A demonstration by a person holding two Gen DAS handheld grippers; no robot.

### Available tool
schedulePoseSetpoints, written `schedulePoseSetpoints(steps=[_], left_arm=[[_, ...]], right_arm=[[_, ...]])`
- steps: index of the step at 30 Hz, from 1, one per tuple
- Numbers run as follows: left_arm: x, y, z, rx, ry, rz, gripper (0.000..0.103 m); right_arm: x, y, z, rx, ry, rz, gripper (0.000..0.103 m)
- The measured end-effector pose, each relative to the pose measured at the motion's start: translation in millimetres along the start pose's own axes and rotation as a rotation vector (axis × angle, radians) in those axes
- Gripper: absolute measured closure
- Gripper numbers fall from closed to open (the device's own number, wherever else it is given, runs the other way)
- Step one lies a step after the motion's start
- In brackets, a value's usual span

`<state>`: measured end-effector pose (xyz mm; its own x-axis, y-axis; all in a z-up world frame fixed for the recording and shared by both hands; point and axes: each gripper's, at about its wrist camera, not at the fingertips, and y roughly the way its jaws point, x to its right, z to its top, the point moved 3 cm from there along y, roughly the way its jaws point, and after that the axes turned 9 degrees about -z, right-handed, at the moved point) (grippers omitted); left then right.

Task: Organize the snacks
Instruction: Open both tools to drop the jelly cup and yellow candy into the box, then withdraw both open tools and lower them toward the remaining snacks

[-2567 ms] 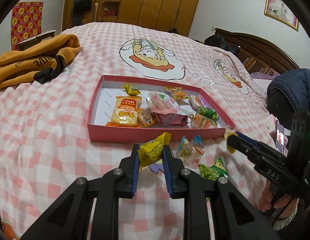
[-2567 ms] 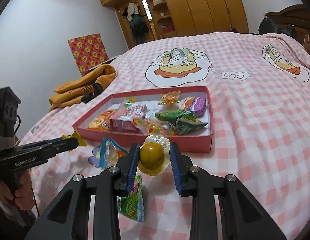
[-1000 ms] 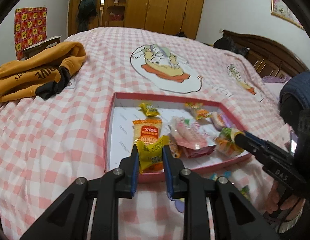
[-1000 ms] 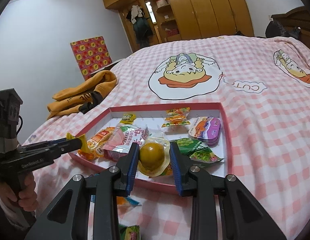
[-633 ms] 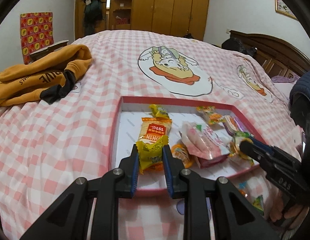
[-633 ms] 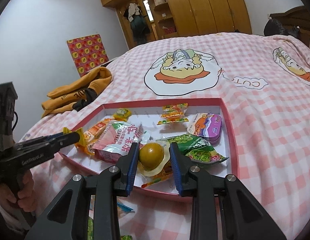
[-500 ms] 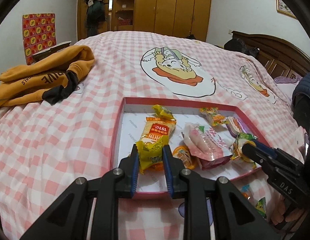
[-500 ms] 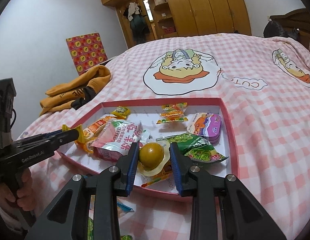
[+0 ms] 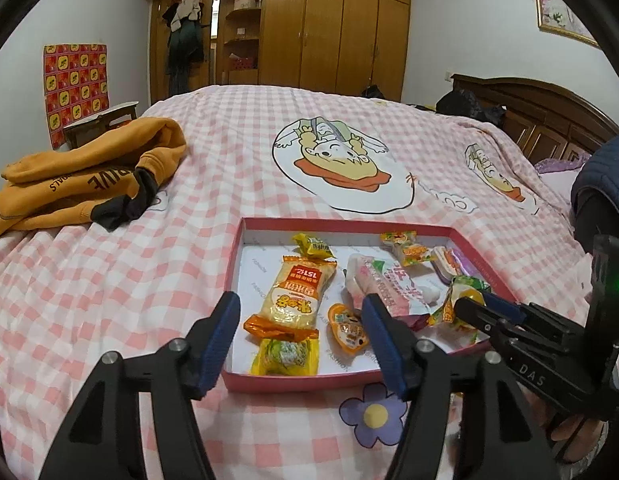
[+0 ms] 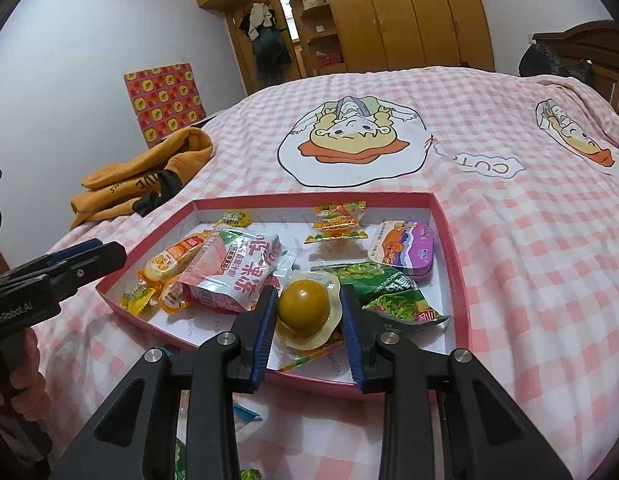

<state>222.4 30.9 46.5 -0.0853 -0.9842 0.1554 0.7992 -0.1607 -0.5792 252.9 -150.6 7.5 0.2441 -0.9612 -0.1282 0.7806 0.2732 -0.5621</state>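
Note:
A shallow red box (image 9: 301,382) with a white floor lies on the pink checked bed and holds several snacks. My left gripper (image 9: 300,308) is open over the box's near left corner. A small yellow packet (image 9: 285,356) lies loose on the box floor just below it, next to a long orange cracker packet (image 9: 293,296). My right gripper (image 10: 307,312) is shut on a clear packet with a round yellow-brown ball (image 10: 305,306), held over the near side of the box (image 10: 449,240). The right gripper (image 9: 469,308) also shows in the left wrist view, and the left gripper (image 10: 109,252) in the right wrist view.
Inside the box lie a pink pouch (image 10: 237,272), a green packet (image 10: 389,292) and a purple tin (image 10: 405,248). An orange hoodie (image 9: 89,176) is heaped at the far left. Loose snacks (image 10: 245,412) lie on the bed in front of the box. A hand (image 9: 569,432) holds the right gripper.
Both grippers moved from the bed in front of the box to over it. My left gripper opened and the yellow packet dropped into the box. The right one kept its packet.

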Motion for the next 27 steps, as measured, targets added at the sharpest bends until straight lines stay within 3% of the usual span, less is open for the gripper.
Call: schedulePoseSetpoints(steps=[1,6,7,16,27], left_arm=[[-1,0,0,-0.002,-0.003,0.0,0.036],[-3,-3,-1,-0.003,-0.003,0.0,0.031],[-3,-3,-1,-0.002,-0.001,0.0,0.027],[-2,-11,3,0.014,0.005,-0.039,0.019],[1,-19,4,0.02,0.01,-0.044,0.018]], right_arm=[[0,-1,0,0.003,0.002,0.001,0.065],[3,-14,3,0.056,0.027,0.015,0.017],[4,-15,4,0.059,0.034,0.011,0.015],[14,-20,9,0.063,0.102,0.003,0.013],[10,-43,16,0.092,0.102,0.027,0.013]])
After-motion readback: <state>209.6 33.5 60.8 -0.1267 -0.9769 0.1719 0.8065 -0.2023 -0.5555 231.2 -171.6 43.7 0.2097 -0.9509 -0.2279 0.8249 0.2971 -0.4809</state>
